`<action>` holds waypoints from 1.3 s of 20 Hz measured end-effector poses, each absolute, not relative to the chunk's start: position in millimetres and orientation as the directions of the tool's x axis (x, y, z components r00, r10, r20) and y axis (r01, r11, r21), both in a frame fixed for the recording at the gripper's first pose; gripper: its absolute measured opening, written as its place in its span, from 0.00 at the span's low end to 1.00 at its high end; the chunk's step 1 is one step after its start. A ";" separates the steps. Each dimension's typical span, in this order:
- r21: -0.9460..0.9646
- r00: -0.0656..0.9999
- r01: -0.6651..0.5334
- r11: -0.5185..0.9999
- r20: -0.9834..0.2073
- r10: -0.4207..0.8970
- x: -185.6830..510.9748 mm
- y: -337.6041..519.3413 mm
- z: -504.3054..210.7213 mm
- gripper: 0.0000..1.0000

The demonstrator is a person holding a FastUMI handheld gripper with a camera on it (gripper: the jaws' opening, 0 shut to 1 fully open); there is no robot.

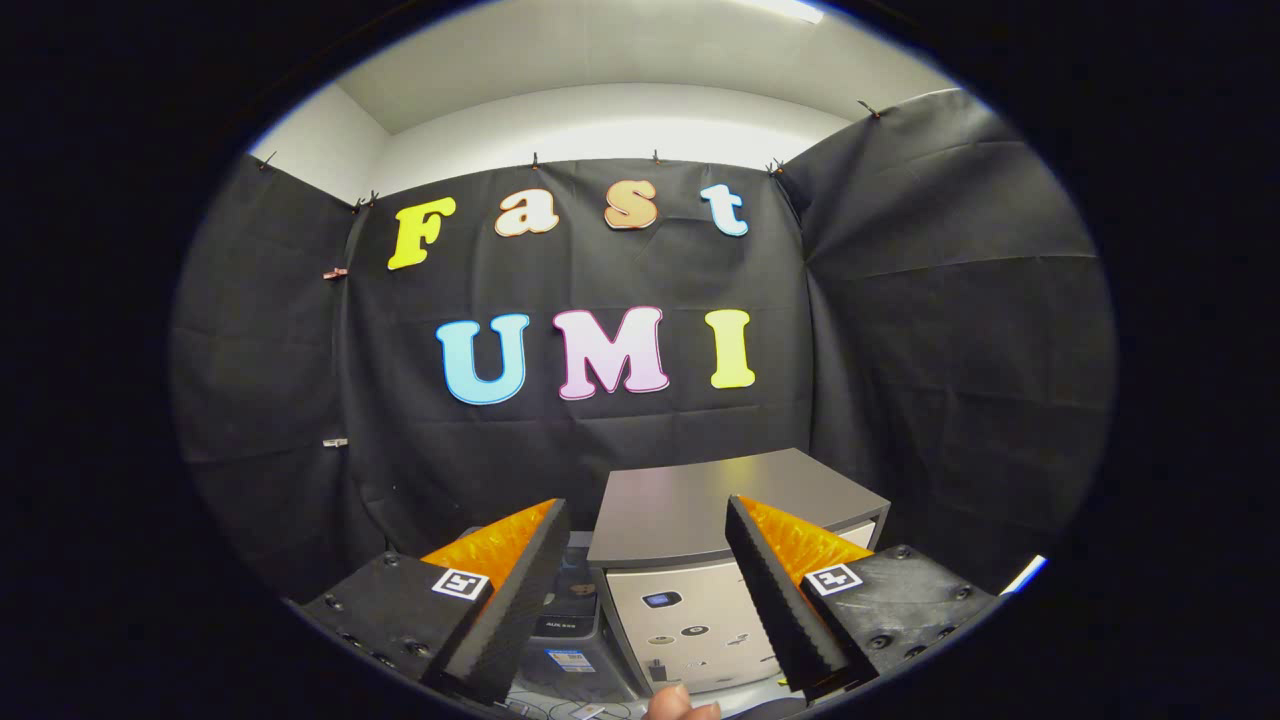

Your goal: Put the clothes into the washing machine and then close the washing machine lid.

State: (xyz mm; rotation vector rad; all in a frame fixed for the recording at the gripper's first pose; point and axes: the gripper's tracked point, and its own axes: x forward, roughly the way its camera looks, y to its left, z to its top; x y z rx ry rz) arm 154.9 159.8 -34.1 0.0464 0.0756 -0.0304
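A small washing machine (690,625) stands ahead of me, low against the black cloth wall. Its flat grey lid (720,490) lies down on top, and its pale front panel carries a few small buttons. My gripper (645,508) is open and held high, with its fingers spread wide on either side of the machine's front left corner. Nothing is between the fingers. The left finger (520,580) covers part of what stands beside the machine.
A dark boxy appliance (565,625) with a label sits right beside the machine on its left. A person's fingertip (682,705) shows just below the machine's front, between my fingers. Black cloth walls (960,330) close in behind and on both sides.
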 end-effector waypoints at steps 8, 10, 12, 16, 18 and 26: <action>0.034 0.996 0.036 0.999 -0.081 -0.033 151.3 164.5 -34.4 0.99; 0.031 0.996 0.035 0.999 -0.081 -0.032 151.3 166.7 -34.8 0.99; 0.029 0.996 0.036 0.999 -0.084 -0.033 149.5 167.1 -35.3 0.99; 0.024 0.996 0.038 0.999 -0.083 -0.036 150.4 168.6 -33.8 0.99; 0.023 0.996 0.038 0.999 -0.078 -0.036 149.6 169.4 -31.7 0.99; 0.011 0.996 0.040 0.999 -0.074 -0.039 144.5 171.8 -29.1 0.99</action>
